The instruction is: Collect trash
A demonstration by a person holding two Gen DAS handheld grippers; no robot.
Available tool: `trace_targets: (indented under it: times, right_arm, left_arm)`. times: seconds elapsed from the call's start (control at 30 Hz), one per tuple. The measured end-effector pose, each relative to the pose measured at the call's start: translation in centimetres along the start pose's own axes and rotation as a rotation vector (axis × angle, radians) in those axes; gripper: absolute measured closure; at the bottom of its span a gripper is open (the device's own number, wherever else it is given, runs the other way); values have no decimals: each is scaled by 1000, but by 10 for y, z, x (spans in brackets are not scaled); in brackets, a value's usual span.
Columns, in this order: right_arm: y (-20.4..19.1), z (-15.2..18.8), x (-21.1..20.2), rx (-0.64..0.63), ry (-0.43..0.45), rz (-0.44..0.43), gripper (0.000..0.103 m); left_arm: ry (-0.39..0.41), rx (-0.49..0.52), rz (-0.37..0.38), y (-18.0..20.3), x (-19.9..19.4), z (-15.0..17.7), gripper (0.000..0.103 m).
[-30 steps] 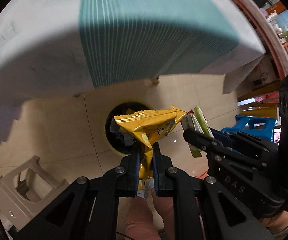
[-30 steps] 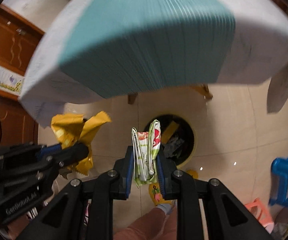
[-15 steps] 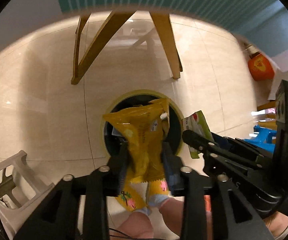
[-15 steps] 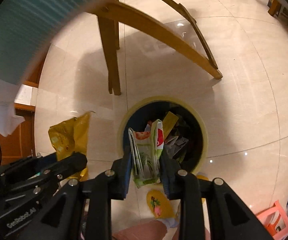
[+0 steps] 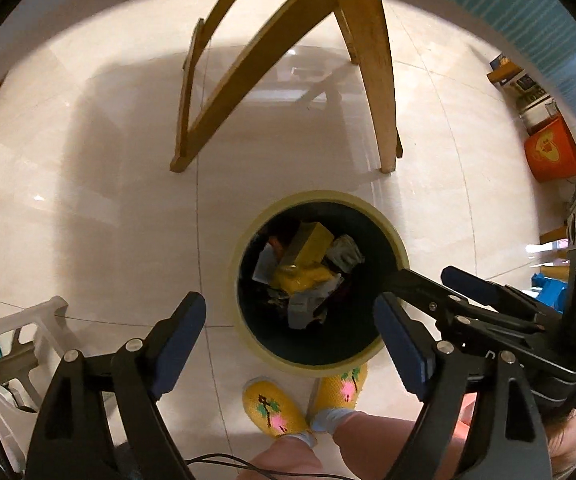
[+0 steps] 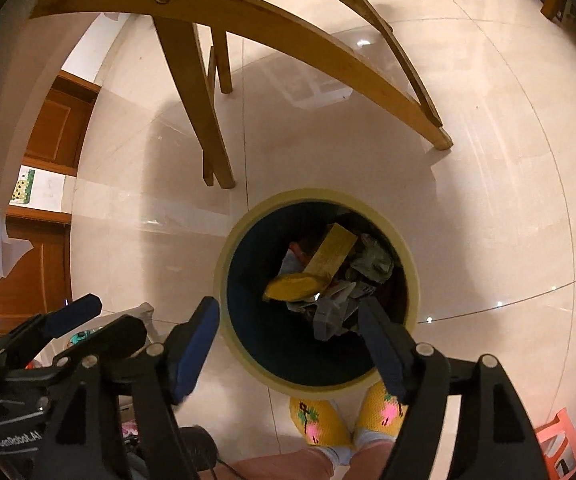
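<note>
Both grippers point down over the bin (image 5: 392, 236), left gripper (image 5: 288, 340) and right gripper (image 6: 288, 344) side by side. Their jaws have just been opening and stand wide, nothing between them. The yellow wrapper (image 5: 302, 278) lies in the bin among other trash.

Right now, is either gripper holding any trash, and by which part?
No. The left gripper and right gripper have just opened, nothing between them, above the bin.
</note>
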State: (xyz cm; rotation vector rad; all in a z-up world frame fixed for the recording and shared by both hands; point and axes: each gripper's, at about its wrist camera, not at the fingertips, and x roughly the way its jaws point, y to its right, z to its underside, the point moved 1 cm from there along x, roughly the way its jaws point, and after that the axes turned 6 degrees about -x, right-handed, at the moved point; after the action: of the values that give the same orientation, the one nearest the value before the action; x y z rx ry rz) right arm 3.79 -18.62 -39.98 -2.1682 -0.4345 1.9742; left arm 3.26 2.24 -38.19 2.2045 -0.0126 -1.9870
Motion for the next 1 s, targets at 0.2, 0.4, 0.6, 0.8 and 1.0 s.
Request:
trace_targets:
  times: [0.2,0.4,0.6,0.8,1.0]
  right_arm:
    - [-11,1,-22,-60,39,29,30]
    - [-25,2,-66,-110,113,58,31]
    - [-45,-3,-128,-120,206,76,31]
    - [-66,-13,-193,-114,280,77,30]
    - [-87,-23,-246,-118,313,91,30]
  left_arm:
    - [44,-23,-25,0,-35,5,18]
    - [106,-29,-21,3,-84,3,18]
    - [162,-30,-12,8,-139,-1,18]
    - [221,-30,14,16,-207,-7,18]
    - [279,-29,10,22,-264,-15,18]
